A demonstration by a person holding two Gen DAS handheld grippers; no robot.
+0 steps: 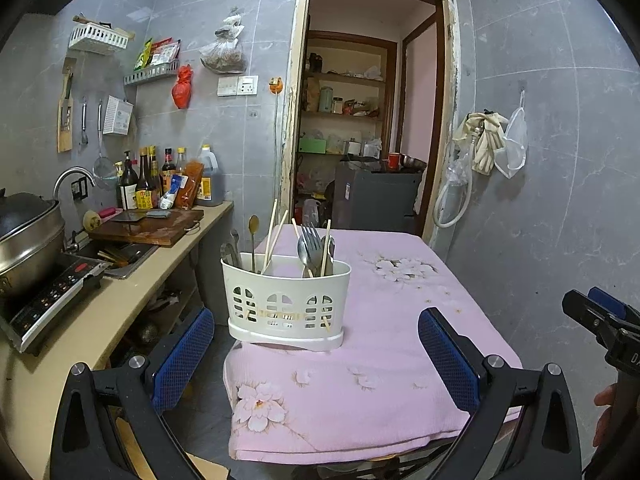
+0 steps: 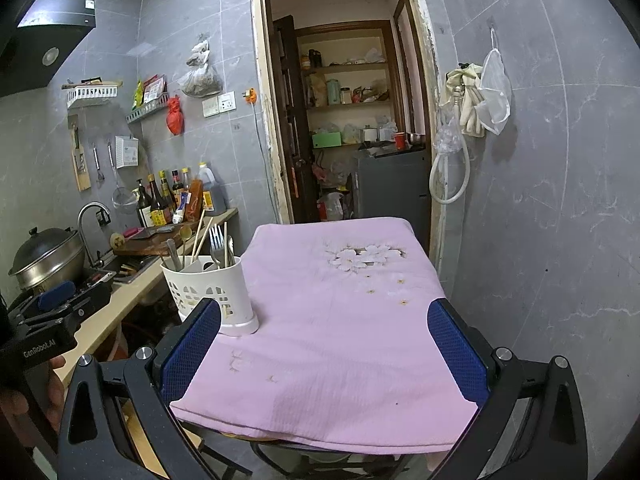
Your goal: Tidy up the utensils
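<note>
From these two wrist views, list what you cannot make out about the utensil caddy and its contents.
- Lower ends of the utensils: hidden inside the white caddy in both views.
- Caddy's near corner in the right wrist view: covered by the right gripper finger.
- Chopsticks, fork, spoons: exact count unclear, they overlap.
- Table front edge: cut off behind the open left gripper.

White plastic caddy (image 1: 286, 300); metal fork (image 1: 311, 240); pink cloth (image 1: 360, 380).
</note>
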